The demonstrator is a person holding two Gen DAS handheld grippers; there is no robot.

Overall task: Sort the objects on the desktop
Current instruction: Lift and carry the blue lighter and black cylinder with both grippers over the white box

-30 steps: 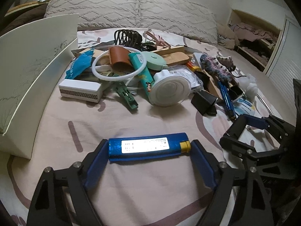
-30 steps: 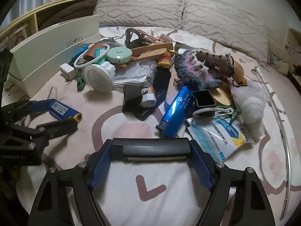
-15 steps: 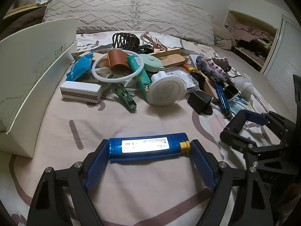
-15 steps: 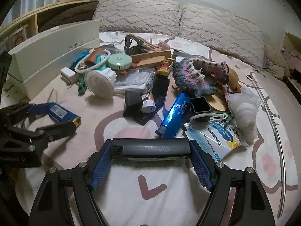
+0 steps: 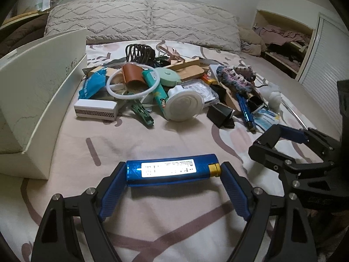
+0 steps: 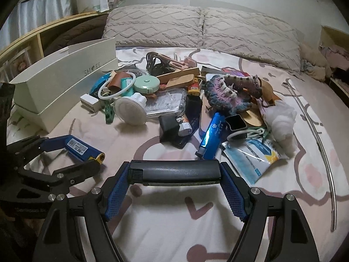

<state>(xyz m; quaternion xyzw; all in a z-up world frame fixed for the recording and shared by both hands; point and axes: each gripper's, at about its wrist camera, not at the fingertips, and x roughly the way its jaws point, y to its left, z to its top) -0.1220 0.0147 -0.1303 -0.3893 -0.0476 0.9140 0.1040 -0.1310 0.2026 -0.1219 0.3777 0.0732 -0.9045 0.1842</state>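
Clutter pile (image 6: 174, 100) beside shoebox (image 6: 56, 87)

Both cameras ride just behind their tongs, tilted down over the bed (image 5: 152, 229) towards the pillows (image 6: 196, 24). The left view sits close beside the white box (image 5: 39, 91); the right view looks from further right. Both share the central clutter pile (image 5: 174, 87), and each catches the other's tongs at its edge.
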